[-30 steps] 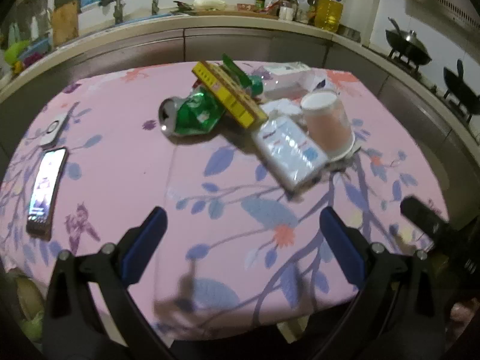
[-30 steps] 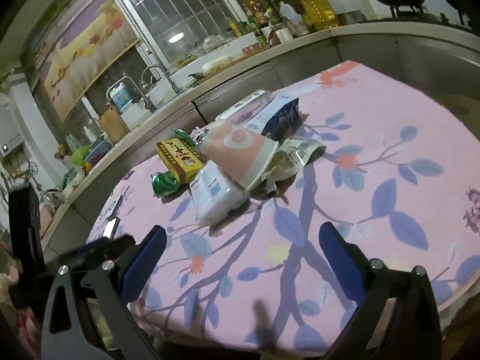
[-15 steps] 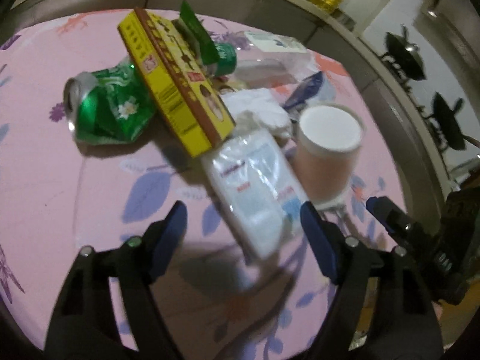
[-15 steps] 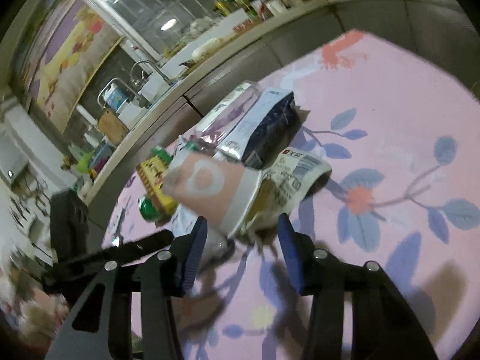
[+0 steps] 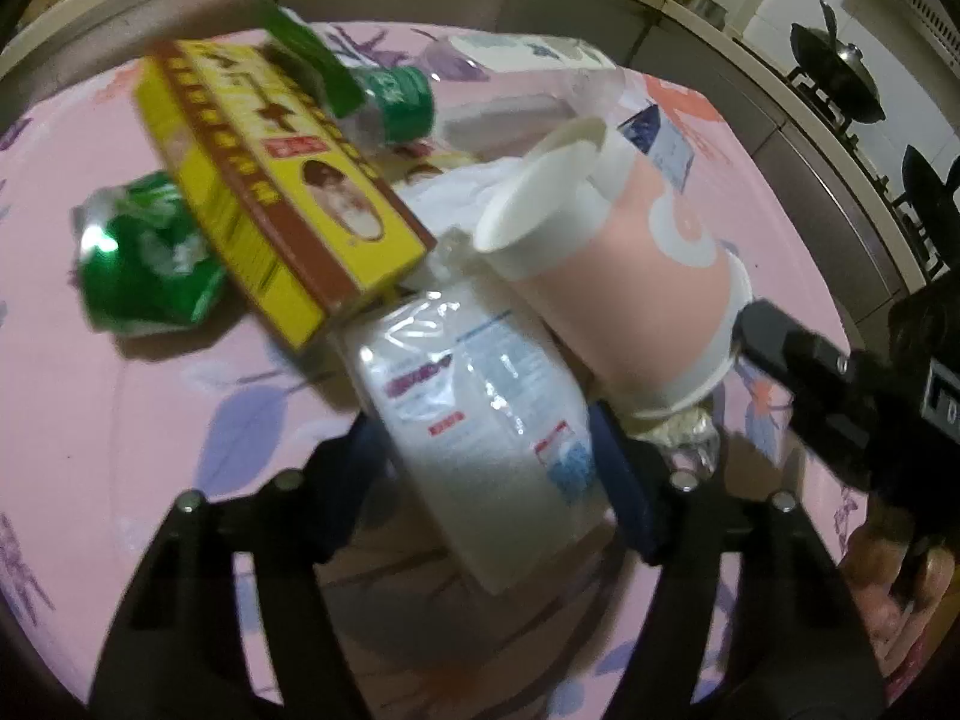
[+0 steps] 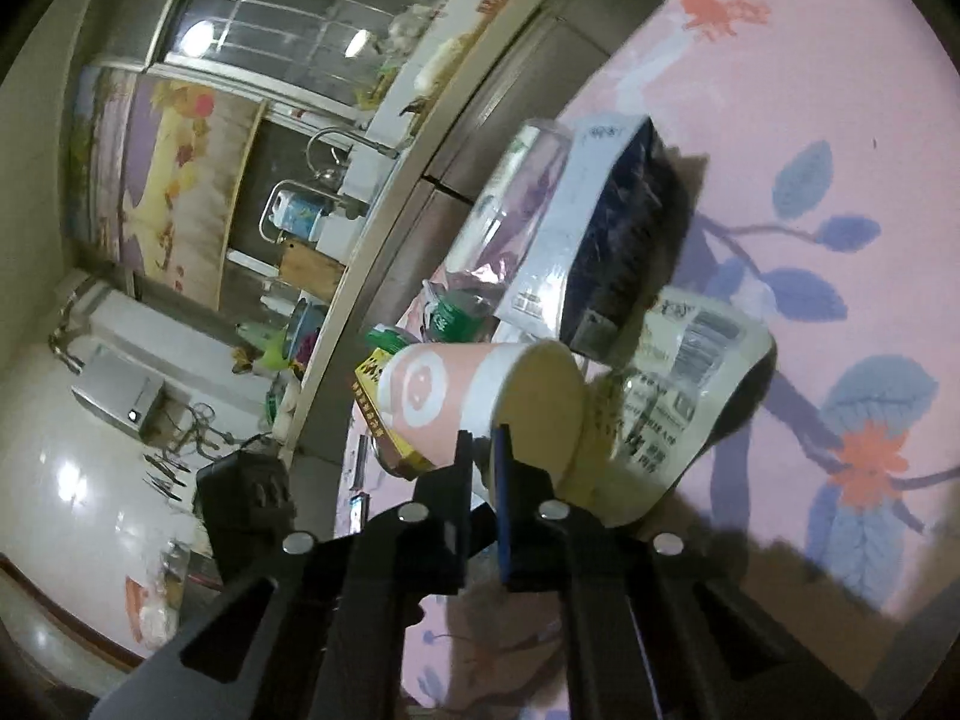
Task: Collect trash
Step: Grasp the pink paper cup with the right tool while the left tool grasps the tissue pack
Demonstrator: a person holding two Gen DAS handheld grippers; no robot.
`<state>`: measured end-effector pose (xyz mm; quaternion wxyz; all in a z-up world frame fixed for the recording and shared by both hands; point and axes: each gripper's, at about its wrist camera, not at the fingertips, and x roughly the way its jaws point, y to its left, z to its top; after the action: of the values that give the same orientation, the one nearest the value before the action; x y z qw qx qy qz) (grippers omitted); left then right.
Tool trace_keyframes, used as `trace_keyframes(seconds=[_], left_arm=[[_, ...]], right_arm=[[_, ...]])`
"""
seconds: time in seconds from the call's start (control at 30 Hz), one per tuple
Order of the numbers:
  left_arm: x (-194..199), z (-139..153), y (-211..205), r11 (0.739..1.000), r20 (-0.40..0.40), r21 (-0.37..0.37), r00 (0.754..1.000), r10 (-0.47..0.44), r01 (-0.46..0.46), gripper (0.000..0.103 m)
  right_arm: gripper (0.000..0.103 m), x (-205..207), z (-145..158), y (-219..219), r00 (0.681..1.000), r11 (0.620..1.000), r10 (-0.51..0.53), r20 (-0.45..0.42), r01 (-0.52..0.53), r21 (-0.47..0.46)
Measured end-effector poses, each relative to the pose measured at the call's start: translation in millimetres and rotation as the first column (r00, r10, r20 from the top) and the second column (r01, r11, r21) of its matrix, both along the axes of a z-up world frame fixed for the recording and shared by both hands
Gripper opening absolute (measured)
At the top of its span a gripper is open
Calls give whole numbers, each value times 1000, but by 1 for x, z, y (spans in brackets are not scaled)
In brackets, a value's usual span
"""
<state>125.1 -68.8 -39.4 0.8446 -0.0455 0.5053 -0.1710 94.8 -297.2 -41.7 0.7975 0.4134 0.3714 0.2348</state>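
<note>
Only the left wrist view shows the tissue pack (image 5: 480, 420), white in clear wrap, lying on the pink tablecloth (image 5: 150, 390) between the left gripper (image 5: 486, 462), whose jaws are closing around it. The right wrist view shows the right gripper (image 6: 483, 450) pinched shut on the rim of the tipped pink paper cup (image 6: 456, 396).

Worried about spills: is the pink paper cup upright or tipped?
Tipped: the pink paper cup leans on its side, its rim pinched by the right tool.
</note>
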Motion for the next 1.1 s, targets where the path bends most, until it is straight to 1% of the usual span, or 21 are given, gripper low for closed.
trace_keyframes(seconds=[0.07,0.1,0.2,0.3,0.37,0.4,0.47,0.5,0.53,0.57,0.63,0.7,0.8,0.9,1.0,1.07,1.1], left_arm=[[-9,4,9,1000,25,11,1000,0,0,63],[-12,5,13,1000,29,8,1000,-1,1,63],[-28,9,29,1000,47,-9,999,-17,18,62],[-38,12,42,999,59,-23,998,-24,25,62],[-43,14,49,999,64,-37,998,-28,30,62],[-46,16,54,998,65,-52,997,-32,36,62],[-50,19,58,997,67,-67,997,-33,37,62],[-51,21,57,996,70,-74,997,-35,40,62],[-54,25,59,995,81,-85,996,-40,47,62],[-57,28,60,995,92,-89,995,-44,53,62],[-63,33,63,993,117,-92,992,-56,67,62],[-65,35,65,993,124,-96,991,-58,70,62],[-65,39,67,993,130,-102,990,-49,62,62],[-68,40,70,994,144,-97,989,-44,58,62],[-66,36,70,993,128,-101,991,-48,62,62],[-67,34,68,993,131,-99,990,-54,67,62],[-66,34,68,993,131,-100,990,-56,69,62]], right_arm=[[4,-5,2,-2,1000,998,-24,10,24,-51],[4,-5,3,-2,999,998,-33,12,34,-57],[5,-9,-6,-10,999,999,-42,-11,42,-9],[5,-7,-13,-12,998,998,-60,-31,60,-10],[8,-2,-13,-9,998,998,-59,-37,59,-14],[12,-1,-11,-7,998,998,-59,-36,58,-21],[32,-1,-8,-2,998,998,-60,-17,60,-30],[53,-1,-4,-1,998,998,-63,-10,63,-24],[62,0,-1,1,998,997,-69,-2,69,-19],[62,-1,0,2,997,997,-73,8,73,-20],[62,2,4,9,999,998,-40,25,42,-47],[62,6,8,15,999,997,-28,30,31,-75],[62,11,7,24,1000,997,-8,11,9,-82],[62,4,11,30,1000,996,-16,18,17,-85],[62,-12,16,38,999,993,2,46,4,-118],[59,-25,17,39,997,987,21,68,-10,-158],[53,-30,16,39,997,985,31,68,-19,-172]])
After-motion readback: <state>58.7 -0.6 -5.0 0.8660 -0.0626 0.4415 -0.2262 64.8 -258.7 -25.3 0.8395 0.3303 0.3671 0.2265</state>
